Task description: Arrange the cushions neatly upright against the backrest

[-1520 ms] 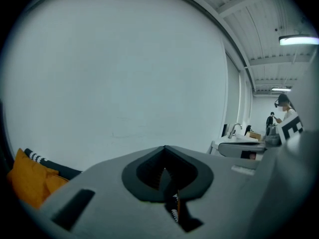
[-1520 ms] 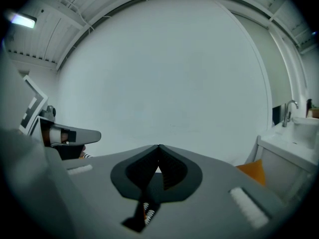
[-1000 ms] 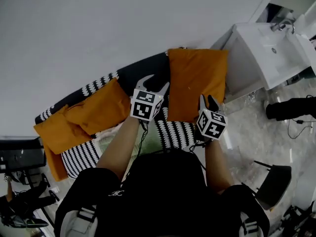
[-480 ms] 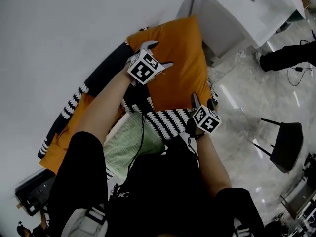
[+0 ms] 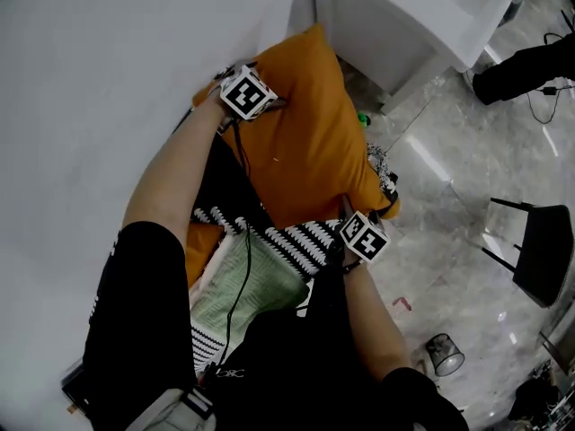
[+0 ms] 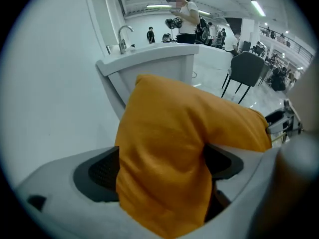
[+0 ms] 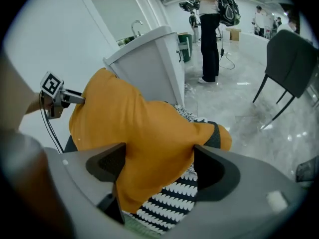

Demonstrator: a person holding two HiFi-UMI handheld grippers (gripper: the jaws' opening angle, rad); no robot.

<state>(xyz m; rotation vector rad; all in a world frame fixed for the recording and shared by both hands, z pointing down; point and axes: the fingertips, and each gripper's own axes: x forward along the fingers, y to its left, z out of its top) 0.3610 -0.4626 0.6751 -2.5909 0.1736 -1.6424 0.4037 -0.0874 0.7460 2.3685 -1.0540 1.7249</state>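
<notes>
Orange fabric filling both gripper views, lol. Looking at the big orange cushion (image 5: 305,133) at the far right end of the striped sofa (image 5: 296,236), slumped crooked instead of square to the backrest (image 5: 218,173). Left gripper (image 6: 162,166) at its far left corner by the wall, right gripper (image 7: 159,168) at the near right corner. Both with jaws just swung wide apart, cushion corners between them, not pinched yet. Probably going diagonal for better control while straightening. Only container around: small bin (image 5: 445,355) on the floor, near right, contents too tiny to tell.
</notes>
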